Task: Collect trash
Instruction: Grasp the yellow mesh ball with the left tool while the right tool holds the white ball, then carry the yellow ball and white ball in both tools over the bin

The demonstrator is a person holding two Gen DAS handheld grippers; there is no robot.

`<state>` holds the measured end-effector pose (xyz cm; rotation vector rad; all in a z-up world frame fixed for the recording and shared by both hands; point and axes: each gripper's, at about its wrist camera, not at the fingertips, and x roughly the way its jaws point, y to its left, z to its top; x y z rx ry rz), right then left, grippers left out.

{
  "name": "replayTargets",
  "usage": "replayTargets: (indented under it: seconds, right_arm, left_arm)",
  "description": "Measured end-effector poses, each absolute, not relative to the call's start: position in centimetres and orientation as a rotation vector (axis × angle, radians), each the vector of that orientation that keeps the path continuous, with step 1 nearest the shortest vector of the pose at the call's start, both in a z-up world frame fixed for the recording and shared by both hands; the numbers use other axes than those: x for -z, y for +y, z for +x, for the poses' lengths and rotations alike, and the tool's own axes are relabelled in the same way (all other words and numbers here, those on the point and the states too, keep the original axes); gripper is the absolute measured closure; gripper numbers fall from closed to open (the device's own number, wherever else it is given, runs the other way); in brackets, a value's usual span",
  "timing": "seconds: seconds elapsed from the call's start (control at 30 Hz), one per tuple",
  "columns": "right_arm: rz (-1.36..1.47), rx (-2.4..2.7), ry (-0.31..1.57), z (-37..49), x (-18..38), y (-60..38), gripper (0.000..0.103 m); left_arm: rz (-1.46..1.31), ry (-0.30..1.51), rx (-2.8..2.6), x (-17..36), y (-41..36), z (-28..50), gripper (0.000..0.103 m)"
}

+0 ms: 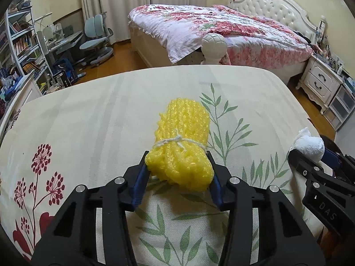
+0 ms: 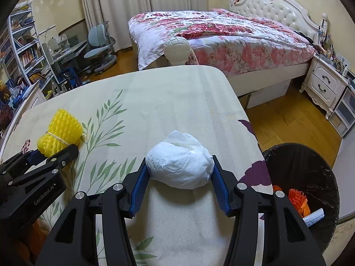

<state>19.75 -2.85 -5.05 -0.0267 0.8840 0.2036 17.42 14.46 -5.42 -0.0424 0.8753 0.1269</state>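
Foam netting (image 1: 180, 146), yellow and tied round the middle with white string, sits between the fingers of my left gripper (image 1: 179, 170); both blue pads press its near end, which bulges a little between them, so I read this as a pinch on the bundle. Most of it stretches out ahead of the fingertips, lying on the floral tablecloth (image 1: 88, 115).

My right gripper (image 2: 179, 169) is clamped on a crumpled white tissue wad (image 2: 180, 166), the pads touching both its sides, with the wad low over the cloth, a shadow beneath it.

Both pieces of trash look grasped, so I judge the picking-up step done and the carrying step next. The black-lined trash bin (image 2: 310, 166) stands on the floor off the table edge, to the right of my right gripper and below it, already holding an orange scrap and a paper roll. The next move calls for lifting clear of the cloth, swinging right over the rim, then releasing; the left has farther to travel.
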Motion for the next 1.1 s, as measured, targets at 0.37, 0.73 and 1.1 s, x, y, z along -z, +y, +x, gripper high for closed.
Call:
replayTargets:
  seconds: [0.37,0.73,1.1]
  right_arm:
    - [-0.030,-0.206,0.878,18.1,4.7,-2.9,0.050]
    - [-0.026,-0.211,0.867,14.2,4.4,-3.6,0.050]
    - [-0.019,-0.196,0.862,11.0,4.5,-5.1,0.050]
  left_arm:
    - [-0.066,0.850,-0.107,4.7,14.5,15.2,0.062]
    - [-0.055,0.836,-0.101,4.5,13.4,11.4,0.062]
    - [-0.037,0.819,-0.076,4.3,11.7,8.3,0.062]
